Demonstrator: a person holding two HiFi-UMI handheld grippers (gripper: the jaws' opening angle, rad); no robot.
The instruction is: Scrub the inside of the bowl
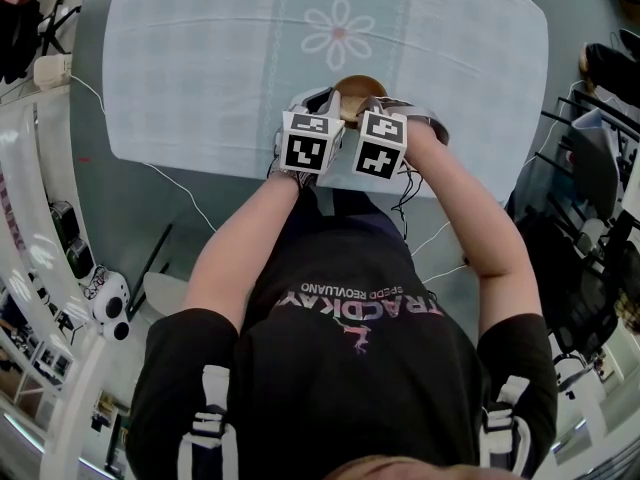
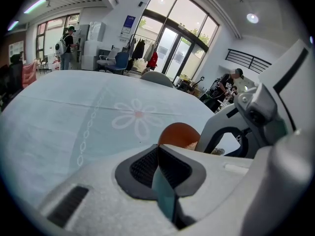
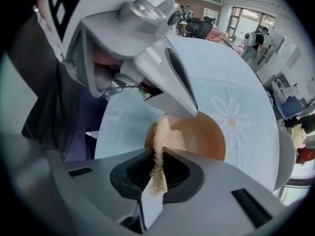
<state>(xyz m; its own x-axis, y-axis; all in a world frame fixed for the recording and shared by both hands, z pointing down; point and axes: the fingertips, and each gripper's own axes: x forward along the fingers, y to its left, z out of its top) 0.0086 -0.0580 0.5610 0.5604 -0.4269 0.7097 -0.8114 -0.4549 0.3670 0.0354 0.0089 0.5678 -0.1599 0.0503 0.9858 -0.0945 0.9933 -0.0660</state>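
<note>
Pinching a beige, fibrous scrubber (image 3: 165, 136) between its closed jaws, the right gripper (image 3: 160, 154) is pointing down over the brown bowl (image 3: 206, 136). The scrubber's free end is hanging inside the bowl, close to the inner wall. The left gripper (image 2: 158, 149) is reaching in from beside it with its jaws shut right at the bowl's rim, and it appears to be pinching that rim to steady the bowl. The bowl is sitting on the pale blue tablecloth (image 1: 200, 68), near the table's near edge and just beyond both grippers, with a printed flower (image 1: 338, 33) farther off. By my reading the scrubbing step is getting under way, with the tool already in the bowl. The next move is calling for pressing the scrubber against the inner wall and sweeping it round. The left gripper should be keeping the bowl from sliding or tipping.
</note>
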